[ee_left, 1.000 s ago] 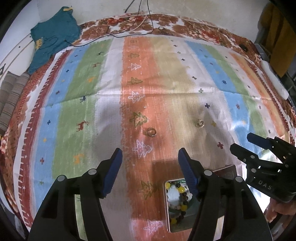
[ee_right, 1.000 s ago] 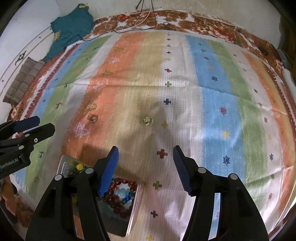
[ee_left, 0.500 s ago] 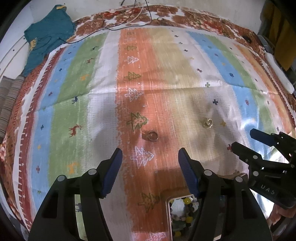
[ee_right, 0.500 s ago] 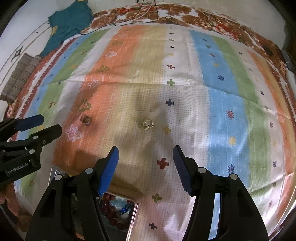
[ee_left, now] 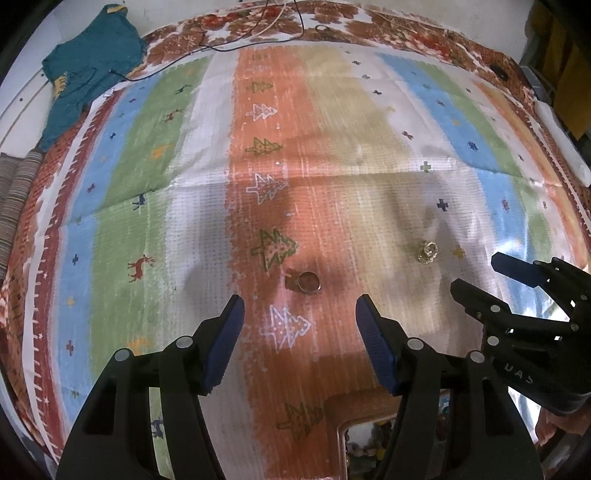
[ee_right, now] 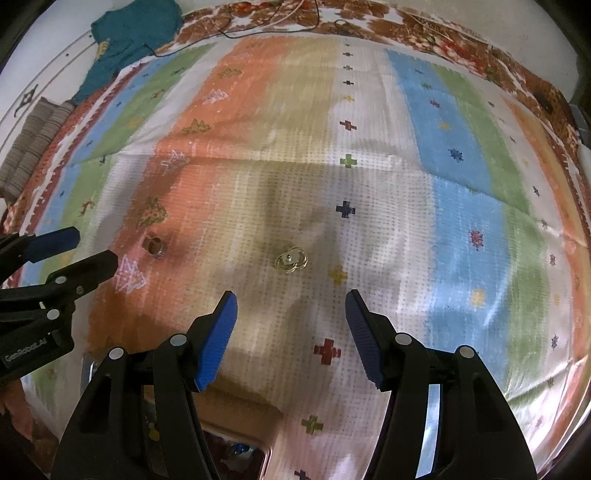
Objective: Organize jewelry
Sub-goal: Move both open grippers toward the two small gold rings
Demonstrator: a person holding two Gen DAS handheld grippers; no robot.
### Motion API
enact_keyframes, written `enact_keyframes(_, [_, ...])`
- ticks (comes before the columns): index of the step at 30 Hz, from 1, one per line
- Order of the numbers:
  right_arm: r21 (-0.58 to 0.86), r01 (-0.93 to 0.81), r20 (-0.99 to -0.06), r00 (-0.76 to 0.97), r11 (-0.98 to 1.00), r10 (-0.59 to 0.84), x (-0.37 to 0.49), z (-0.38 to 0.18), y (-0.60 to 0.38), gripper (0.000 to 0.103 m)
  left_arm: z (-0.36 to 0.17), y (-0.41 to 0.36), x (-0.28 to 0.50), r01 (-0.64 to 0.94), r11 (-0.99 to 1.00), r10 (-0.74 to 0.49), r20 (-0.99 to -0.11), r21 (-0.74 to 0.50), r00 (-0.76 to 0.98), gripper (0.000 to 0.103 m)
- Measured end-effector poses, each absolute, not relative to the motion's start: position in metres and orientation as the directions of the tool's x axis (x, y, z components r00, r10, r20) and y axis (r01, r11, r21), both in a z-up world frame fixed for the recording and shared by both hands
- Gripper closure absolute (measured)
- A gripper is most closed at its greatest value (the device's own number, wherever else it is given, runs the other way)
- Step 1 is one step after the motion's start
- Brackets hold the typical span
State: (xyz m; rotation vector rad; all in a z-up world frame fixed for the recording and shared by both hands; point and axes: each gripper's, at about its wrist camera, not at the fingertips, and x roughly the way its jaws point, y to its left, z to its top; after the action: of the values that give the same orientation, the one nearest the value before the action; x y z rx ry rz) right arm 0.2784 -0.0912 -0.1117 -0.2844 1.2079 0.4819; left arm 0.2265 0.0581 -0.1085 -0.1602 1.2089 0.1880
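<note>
A plain metal ring [ee_left: 308, 281] lies on the orange stripe of the striped cloth, just ahead of my open, empty left gripper [ee_left: 299, 321]. It also shows in the right wrist view [ee_right: 154, 246]. A small gold ring cluster [ee_right: 291, 259] lies on the beige stripe just ahead of my open, empty right gripper [ee_right: 290, 319]; it shows in the left wrist view [ee_left: 427, 252] too. A metal jewelry tin [ee_left: 369, 450] with bead bracelets sits below both grippers at the near edge, mostly hidden by the fingers.
The striped cloth [ee_left: 147, 221] covers a bed. A teal garment [ee_left: 88, 74] lies at the far left corner, with black and white cables [ee_left: 258, 33] along the far edge. Folded striped fabric [ee_left: 14, 199] lies off the left side.
Both grippers have moved forward and lower toward the two rings. The jewelry tin has slid back under the fingers, out toward the bottom edge. Both stay open.
</note>
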Motion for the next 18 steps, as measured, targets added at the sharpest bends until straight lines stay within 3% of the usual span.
enact_keyframes(18, [0.068,-0.488,-0.96,0.205,0.87,0.19,0.305,-0.146,-0.076,0.042,-0.149,0.076,0.251,-0.256,0.966,0.025,-0.967,-0.043,0.254,0.043])
